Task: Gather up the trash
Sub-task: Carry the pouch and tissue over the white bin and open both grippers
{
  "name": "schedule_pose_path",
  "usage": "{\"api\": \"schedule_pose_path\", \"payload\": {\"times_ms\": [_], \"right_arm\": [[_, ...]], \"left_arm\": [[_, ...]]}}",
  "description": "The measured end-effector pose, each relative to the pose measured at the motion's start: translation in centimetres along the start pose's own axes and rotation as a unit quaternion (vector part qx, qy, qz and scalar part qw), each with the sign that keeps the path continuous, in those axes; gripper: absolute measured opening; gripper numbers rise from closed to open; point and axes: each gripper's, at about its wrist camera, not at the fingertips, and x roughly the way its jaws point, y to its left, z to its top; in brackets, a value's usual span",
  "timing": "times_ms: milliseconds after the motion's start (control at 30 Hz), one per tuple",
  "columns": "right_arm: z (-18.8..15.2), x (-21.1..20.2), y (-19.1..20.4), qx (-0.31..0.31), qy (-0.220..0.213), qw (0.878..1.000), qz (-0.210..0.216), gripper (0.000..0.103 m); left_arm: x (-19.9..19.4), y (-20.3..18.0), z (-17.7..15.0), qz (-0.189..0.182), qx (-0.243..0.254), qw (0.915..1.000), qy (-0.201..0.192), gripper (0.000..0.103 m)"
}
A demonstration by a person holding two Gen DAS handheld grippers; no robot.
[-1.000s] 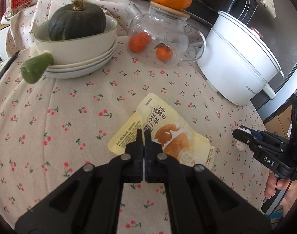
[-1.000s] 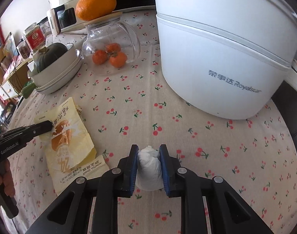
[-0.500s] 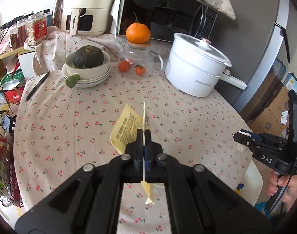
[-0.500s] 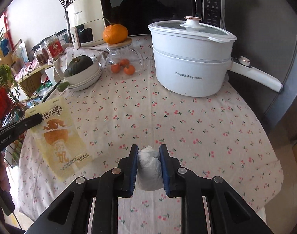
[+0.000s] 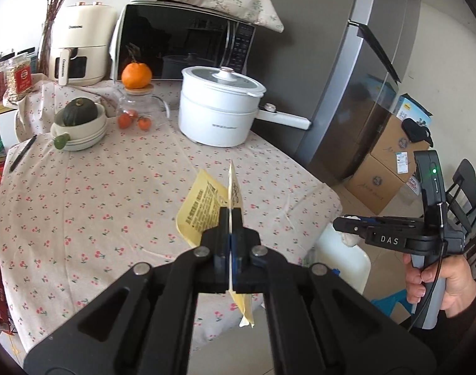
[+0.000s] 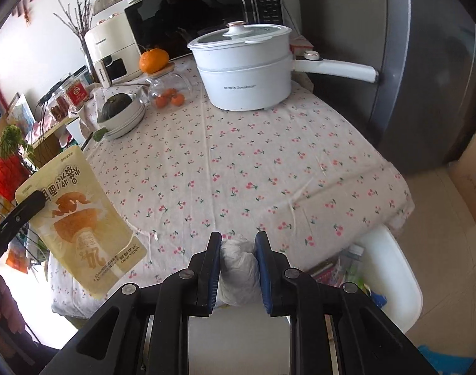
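My left gripper is shut on a yellow snack wrapper, held edge-on in the air above the table's near edge. The wrapper also shows in the right wrist view, hanging at the left with its printed face toward me. My right gripper is shut on a crumpled white tissue, lifted beyond the table's near edge. It also shows in the left wrist view at the right, above a white bin. The white bin holds several pieces of rubbish.
The table has a cherry-print cloth. On it stand a white electric pot, a glass teapot with an orange on top, and bowls holding a green squash. A fridge and cardboard boxes stand to the right.
Both grippers have lifted off the table and pulled back toward me, carrying the wrapper and the tissue. The right gripper now hangs over the white bin beside the table.
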Motion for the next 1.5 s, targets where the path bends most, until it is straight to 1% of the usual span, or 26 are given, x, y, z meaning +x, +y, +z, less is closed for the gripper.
{"api": "schedule_pose_path", "payload": {"times_ms": [200,433,500,600,733,833,867,900,933,967,1000,1033,1067,1100,1133,1167,1200,1300,1400,1500], "right_arm": [[-1.1,-1.8,-4.7,0.031,-0.005,0.998,-0.055,0.023],[-2.7,-2.4,-9.6,0.066,0.011,0.993,-0.100,0.023],[-2.9,-2.8,-10.8,0.073,0.010,0.991,-0.111,0.023],[-3.2,-3.3,-12.5,0.090,0.011,0.989,-0.119,0.023],[-3.7,-3.2,-14.4,0.112,0.019,0.985,-0.128,0.023],[-4.0,-2.9,-15.1,0.121,0.026,0.983,-0.132,0.024],[-4.0,-2.8,-15.4,0.124,0.028,0.983,-0.132,0.024],[-4.1,-2.7,-15.6,0.128,0.027,0.983,-0.131,0.025],[-4.1,-2.6,-15.9,0.132,0.025,0.982,-0.131,0.029],[-4.1,-2.6,-16.1,0.135,0.024,0.982,-0.133,0.032],[-4.1,-2.6,-16.2,0.139,0.026,0.981,-0.135,0.036],[-4.2,-2.7,-16.3,0.143,0.025,0.980,-0.137,0.052],[-4.2,-2.9,-16.2,0.146,0.022,0.979,-0.139,0.067],[-4.3,-3.1,-16.1,0.147,0.017,0.979,-0.138,0.071],[-4.3,-3.3,-15.8,0.146,0.013,0.980,-0.136,0.073],[-4.3,-3.5,-15.5,0.143,0.011,0.980,-0.135,0.073],[-4.4,-3.7,-15.0,0.140,0.009,0.981,-0.135,0.073],[-4.4,-4.1,-13.2,0.121,0.003,0.984,-0.132,0.077],[-4.6,-4.9,-10.8,0.098,-0.014,0.987,-0.130,0.081],[-5.3,-6.1,-8.5,0.078,-0.031,0.988,-0.131,0.090]], "left_arm": [[2.8,-5.3,-0.6,-0.057,0.023,0.9980,0.011,0.001],[7.6,-12.3,-2.6,-0.113,0.065,0.9907,0.039,0.001],[8.9,-14.0,-3.4,-0.118,0.085,0.9882,0.047,0.001],[10.8,-15.7,-4.4,-0.117,0.109,0.9857,0.054,0.001],[12.7,-16.5,-5.1,-0.120,0.125,0.9832,0.059,0.001],[13.2,-16.6,-5.4,-0.116,0.133,0.9826,0.058,0.003],[13.2,-16.6,-5.5,-0.110,0.132,0.9834,0.058,0.007],[13.1,-16.5,-5.4,-0.104,0.131,0.9843,0.058,0.020],[12.8,-16.4,-5.4,-0.094,0.129,0.9853,0.061,0.042],[12.5,-16.3,-5.3,-0.084,0.126,0.9865,0.062,0.053],[11.9,-16.2,-5.2,-0.075,0.124,0.9877,0.059,0.068],[11.4,-16.0,-5.2,-0.068,0.124,0.9884,0.056,0.074],[10.7,-15.8,-5.0,-0.057,0.126,0.9890,0.054,0.076],[10.1,-15.6,-5.0,-0.045,0.127,0.9894,0.053,0.084],[9.4,-15.2,-4.8,-0.032,0.126,0.9900,0.054,0.092],[8.8,-14.7,-4.7,-0.020,0.120,0.9911,0.054,0.096],[8.1,-13.9,-4.6,-0.005,0.109,0.9926,0.054,0.103],[6.3,-11.1,-4.5,0.037,0.077,0.9946,0.059,0.103],[4.7,-9.0,-5.1,0.082,0.068,0.9918,0.071,0.103],[2.8,-7.7,-5.9,0.109,0.056,0.9893,0.079,0.103]]}}
